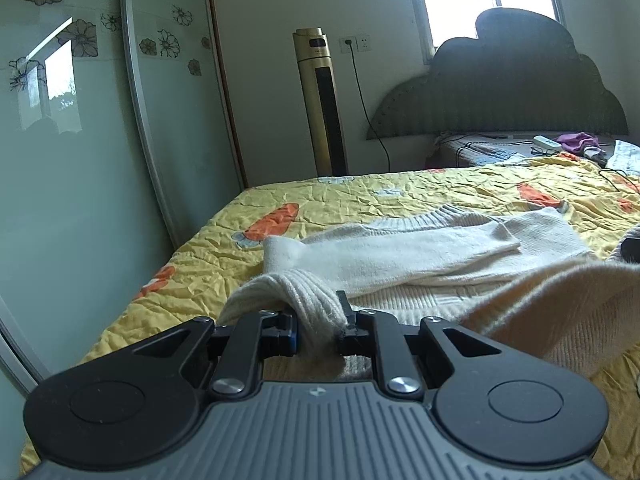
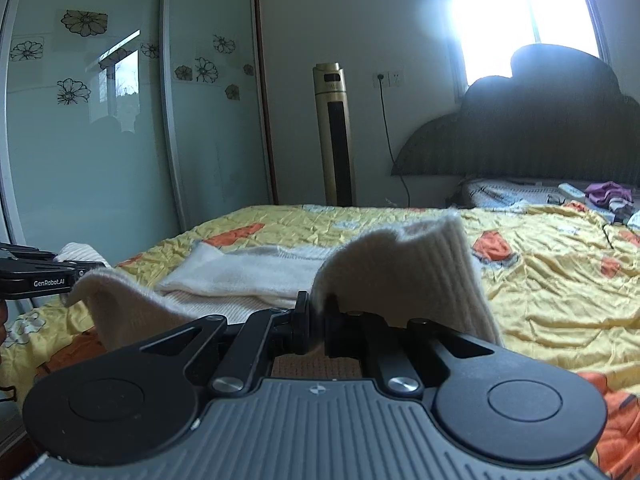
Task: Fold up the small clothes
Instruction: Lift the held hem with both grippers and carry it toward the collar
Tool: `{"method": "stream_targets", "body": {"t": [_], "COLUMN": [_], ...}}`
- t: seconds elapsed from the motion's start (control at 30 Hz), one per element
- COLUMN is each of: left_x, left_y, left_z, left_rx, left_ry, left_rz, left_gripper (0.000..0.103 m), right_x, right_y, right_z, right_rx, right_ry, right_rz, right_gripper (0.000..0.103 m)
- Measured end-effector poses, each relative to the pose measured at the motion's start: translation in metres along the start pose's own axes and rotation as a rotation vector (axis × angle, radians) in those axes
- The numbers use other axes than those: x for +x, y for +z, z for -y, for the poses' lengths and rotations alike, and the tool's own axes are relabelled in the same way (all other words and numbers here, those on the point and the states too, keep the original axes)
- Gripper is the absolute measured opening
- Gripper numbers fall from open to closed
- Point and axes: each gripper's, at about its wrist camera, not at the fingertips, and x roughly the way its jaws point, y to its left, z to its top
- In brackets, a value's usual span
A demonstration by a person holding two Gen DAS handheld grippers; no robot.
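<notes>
Left gripper (image 1: 316,326) clamping ribbed hem of cream sweater (image 1: 420,252) at bottom center, right gripper (image 2: 318,326) pinching the other hem corner, hem running left-right between them. Rest lying ahead, mid-frame, on yellow bed cover (image 1: 420,194). Guessing fold going forward.

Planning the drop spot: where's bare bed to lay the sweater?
Bare quilt right of the sweater, and a strip between it and the tower fan. Crowded near the headboard: purple cloth, remote.
</notes>
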Motion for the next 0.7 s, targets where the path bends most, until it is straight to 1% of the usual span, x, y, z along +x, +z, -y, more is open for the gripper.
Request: {"method": "stream_targets", "body": {"t": [0.27, 0.43, 0.7], "left_x": [0.019, 0.033, 0.057], "left_y": [0.014, 0.02, 0.031], "left_z": [0.011, 0.013, 0.007], "left_rx": [0.025, 0.01, -0.023], "left_ry": [0.025, 0.036, 0.048], "left_rz": [0.012, 0.0, -0.03], "left_gripper": [0.016, 0.016, 0.016], "right_x": [0.02, 0.031, 0.051], "right_y": [0.004, 0.007, 0.014], "right_z": [0.013, 0.018, 0.015], "right_rx": [0.028, 0.033, -0.024], "right_ry": [-0.015, -0.025, -0.056], "right_rz": [0.014, 0.027, 0.043], "right_gripper": [0.009, 0.009, 0.009]}}
